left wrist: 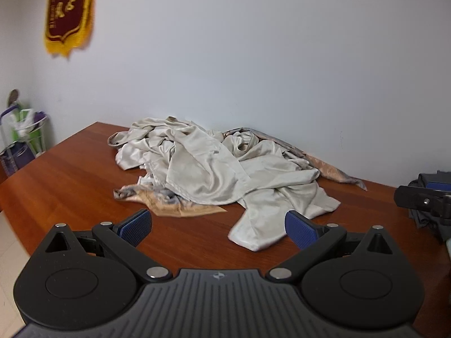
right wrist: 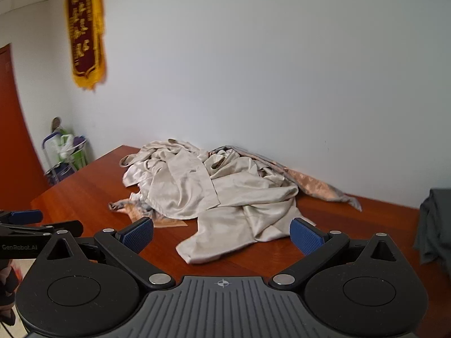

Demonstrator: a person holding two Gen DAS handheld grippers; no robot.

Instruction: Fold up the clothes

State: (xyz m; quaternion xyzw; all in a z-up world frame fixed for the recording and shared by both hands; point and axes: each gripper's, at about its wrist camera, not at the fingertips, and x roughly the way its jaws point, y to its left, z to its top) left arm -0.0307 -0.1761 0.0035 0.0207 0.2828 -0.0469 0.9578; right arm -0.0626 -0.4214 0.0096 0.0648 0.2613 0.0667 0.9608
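A crumpled heap of pale beige satin clothes lies on a reddish-brown wooden table, toward its far edge where the table meets a plain white wall. The heap is loose and unfolded, with creased layers thrown over one another. One limp flap of the pale cloth trails off the pile toward the viewer and lies flat on the wood. A second fabric, tan with grey patterning, pokes out from under the near left side of the heap, and more patterned tan cloth shows at the back right against the wall. The left gripper hovers just short of the trailing flap, its two blue-padded fingers spread wide apart with nothing between them. The right gripper sits beside it in the same pose, fingers wide apart and empty, also aimed at the near edge of the pile. Neither gripper touches the clothes. In the right wrist view, a dark grey cloth lies at the table's right edge, well apart from the heap. A dark red banner with gold fringe hangs on the wall at upper left. Beyond the table's left corner stands a wire rack holding bags, partly blurred.
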